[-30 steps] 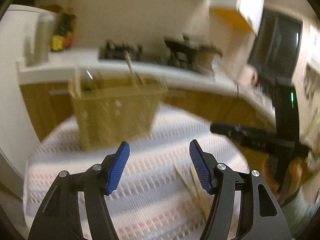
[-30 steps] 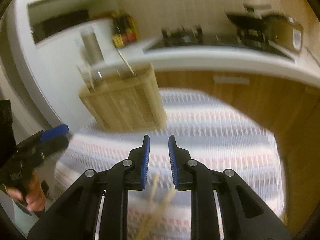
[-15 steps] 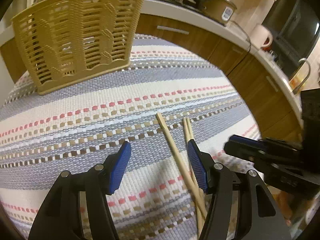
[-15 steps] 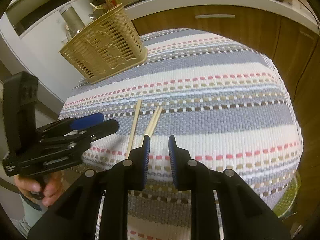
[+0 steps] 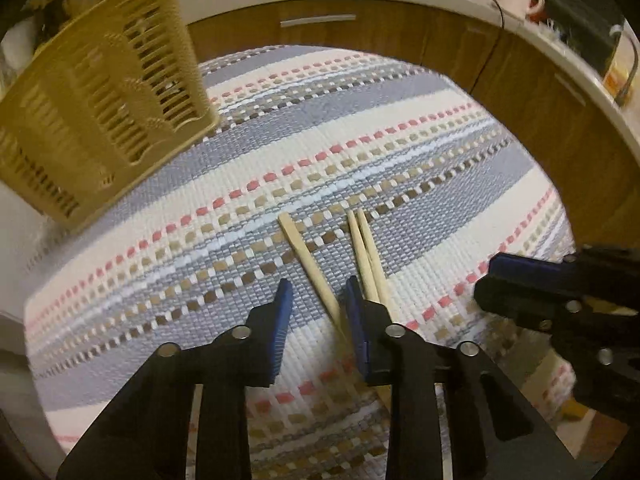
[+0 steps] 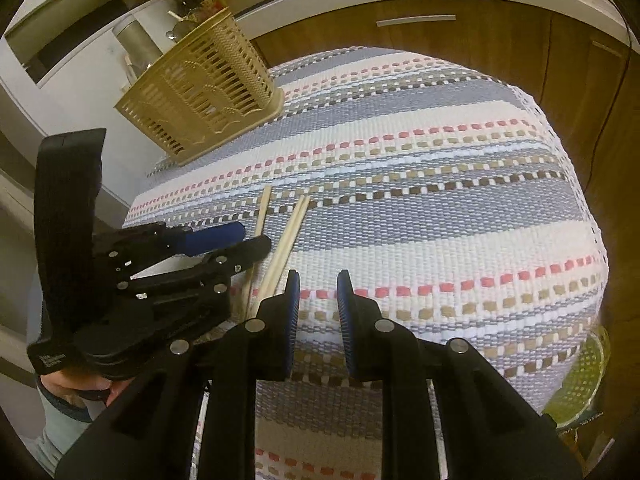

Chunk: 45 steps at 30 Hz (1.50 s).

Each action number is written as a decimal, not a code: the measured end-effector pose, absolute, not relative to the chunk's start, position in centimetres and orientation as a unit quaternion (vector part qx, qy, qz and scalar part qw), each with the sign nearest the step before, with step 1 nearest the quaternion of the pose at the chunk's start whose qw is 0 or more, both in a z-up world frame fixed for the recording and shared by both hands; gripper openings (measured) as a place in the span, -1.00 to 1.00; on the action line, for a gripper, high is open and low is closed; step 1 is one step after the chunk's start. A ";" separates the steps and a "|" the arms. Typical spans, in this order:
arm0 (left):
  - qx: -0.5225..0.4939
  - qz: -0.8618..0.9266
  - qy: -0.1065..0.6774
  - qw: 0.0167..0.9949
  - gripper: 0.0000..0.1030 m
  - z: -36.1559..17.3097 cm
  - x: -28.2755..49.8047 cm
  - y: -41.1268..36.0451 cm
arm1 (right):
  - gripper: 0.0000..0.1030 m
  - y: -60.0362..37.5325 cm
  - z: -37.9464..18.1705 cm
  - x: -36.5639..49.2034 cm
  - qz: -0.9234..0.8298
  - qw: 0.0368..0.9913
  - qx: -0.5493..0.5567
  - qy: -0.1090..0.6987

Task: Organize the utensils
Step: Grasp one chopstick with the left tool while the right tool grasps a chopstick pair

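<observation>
Left hand-held gripper (image 5: 316, 308), black with blue pads, hangs low over the desk (image 5: 420, 120), which is covered by a woven cloth striped in grey, cream and pink; its jaws stand partly apart and hold nothing. A single pale wooden chopstick (image 5: 308, 260) lies on the cloth and runs into the gap between the fingers, close to the right pad. A pair of pale wooden chopsticks (image 5: 366, 248) lies just beside it, passing under the right finger. A tan slotted plastic utensil basket (image 5: 100, 112) stands well apart at the far left. The right hand-held gripper (image 5: 520, 284) shows at the right edge.

From the right wrist, the right hand-held gripper (image 6: 317, 300) hovers above the cloth with a narrow gap between its pads, gripping nothing. The pair of chopsticks (image 6: 286, 236) lies just left of its left finger, the single chopstick (image 6: 262, 212) further left, partly hidden under the left hand-held gripper (image 6: 236, 240). The basket (image 6: 200, 88) sits at the desk's (image 6: 440, 208) far left corner.
</observation>
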<state>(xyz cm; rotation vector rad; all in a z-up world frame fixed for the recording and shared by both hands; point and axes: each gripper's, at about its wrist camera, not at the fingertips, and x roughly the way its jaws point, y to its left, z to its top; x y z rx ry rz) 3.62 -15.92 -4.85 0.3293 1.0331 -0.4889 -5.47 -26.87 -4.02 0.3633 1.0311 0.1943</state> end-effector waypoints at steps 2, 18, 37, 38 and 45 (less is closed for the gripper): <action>0.169 -0.228 0.486 0.826 -0.81 -4.9 3.7 -16.2 | -0.67 -27.1 -4.2 -5.3 0.098 0.842 0.185 0.497; 0.058 -0.197 0.493 0.846 -0.92 -3.2 4.4 -6.9 | -0.06 -23.2 -4.9 0.9 0.126 0.786 0.171 0.581; -0.023 -0.149 0.521 0.840 -0.81 -4.8 7.2 0.8 | -0.39 -14.4 -5.4 5.6 0.035 0.737 0.004 0.675; -0.020 -0.158 0.525 0.836 -0.77 -4.8 7.4 0.8 | -0.39 -14.2 -5.5 5.6 0.036 0.737 -0.001 0.675; 0.037 -0.180 0.559 0.809 -0.47 -4.5 8.8 -0.4 | -0.72 -12.6 -5.6 4.8 0.040 0.753 -0.052 0.655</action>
